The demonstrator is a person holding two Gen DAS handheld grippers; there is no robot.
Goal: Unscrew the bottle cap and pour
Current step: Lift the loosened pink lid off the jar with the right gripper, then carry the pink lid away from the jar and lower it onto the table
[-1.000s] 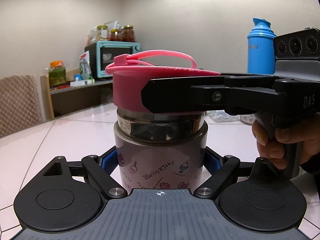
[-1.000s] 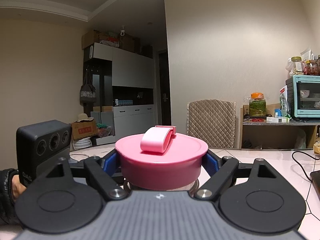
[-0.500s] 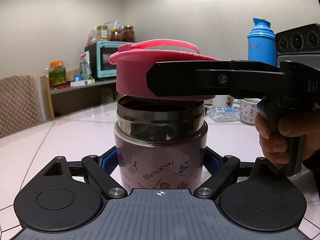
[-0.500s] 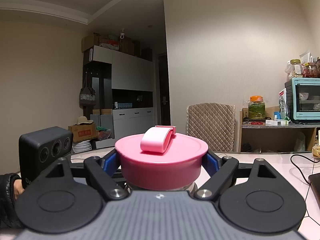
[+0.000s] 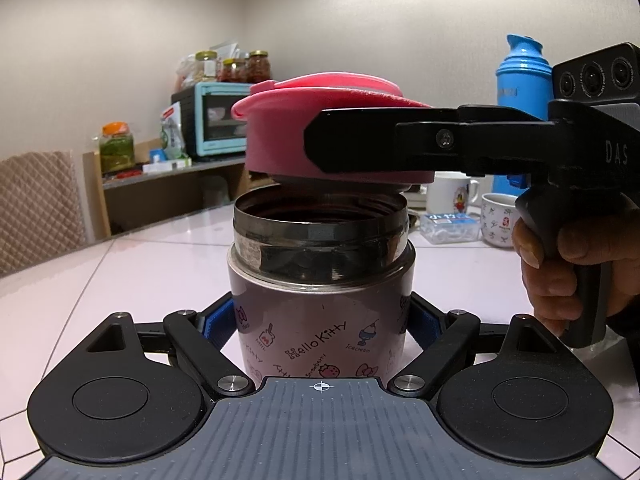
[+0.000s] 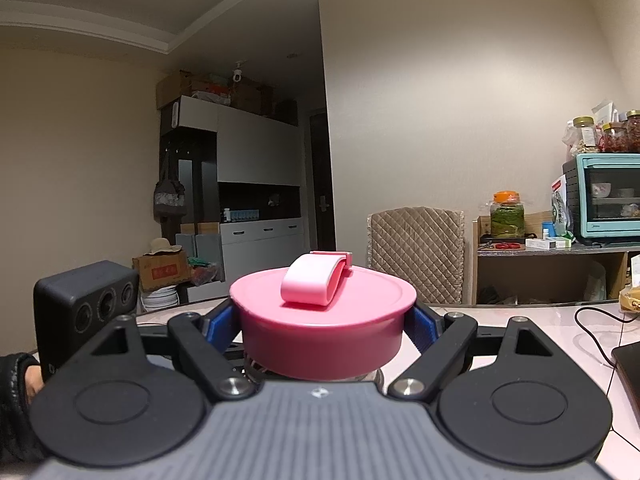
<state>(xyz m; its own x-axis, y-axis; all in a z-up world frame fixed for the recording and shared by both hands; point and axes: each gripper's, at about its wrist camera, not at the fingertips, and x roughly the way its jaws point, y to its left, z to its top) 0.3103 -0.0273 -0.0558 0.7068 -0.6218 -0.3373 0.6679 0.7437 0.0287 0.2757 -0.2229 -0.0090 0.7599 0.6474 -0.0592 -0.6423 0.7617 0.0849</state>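
A Hello Kitty food jar with a steel neck stands upright on the white table. My left gripper is shut on its body. Its pink lid is off and held a little above the open mouth, slightly tilted. My right gripper is shut on the pink lid, which has a folded pink strap on top; its finger reaches in from the right in the left wrist view. The jar's contents are hidden.
Behind the jar on the table stand a white mug, a patterned cup, a small clear box and a blue thermos. A shelf with a teal oven and a quilted chair stand beyond. A black cable lies at right.
The right gripper has lifted the pink lid off the jar's neck; a gap now shows between them. The left gripper and jar have not moved.
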